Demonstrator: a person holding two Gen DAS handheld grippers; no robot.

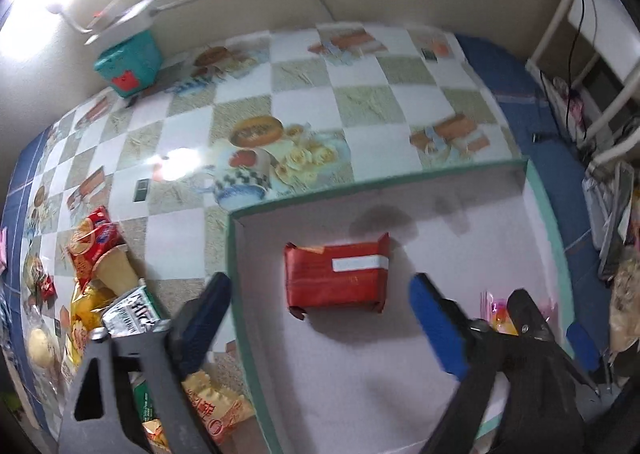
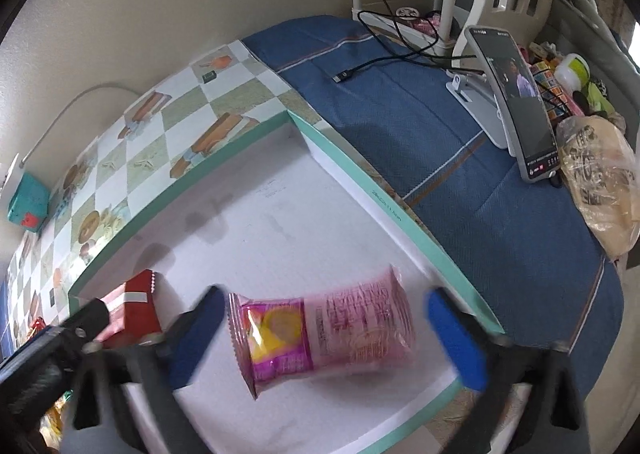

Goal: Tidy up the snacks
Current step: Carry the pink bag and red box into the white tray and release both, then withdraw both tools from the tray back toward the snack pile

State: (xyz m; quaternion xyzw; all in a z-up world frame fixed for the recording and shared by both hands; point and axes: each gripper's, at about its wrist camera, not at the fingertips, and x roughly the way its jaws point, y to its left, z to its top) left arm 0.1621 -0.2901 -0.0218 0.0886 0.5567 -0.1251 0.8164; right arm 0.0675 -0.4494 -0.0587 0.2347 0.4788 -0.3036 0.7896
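Evidently sorting, I held my left claw (image 1: 320, 318) apart above the red packet (image 1: 336, 274) and my right claw (image 2: 324, 338) apart around the pink packet (image 2: 320, 334), both inside the box (image 2: 360, 174).

Both wrist views look steeply down, close over the shared white box (image 1: 400, 354) (image 2: 280, 214), from opposite sides.

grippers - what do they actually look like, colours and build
Both look alike. The left gripper has two dark grey, plastic-looking fingers with triangular cut-outs, each tipped with a flat blue pad. The right gripper has the same grey fingers, blue pads and small silver screws. No cables, printed markings or sleeves show on either.
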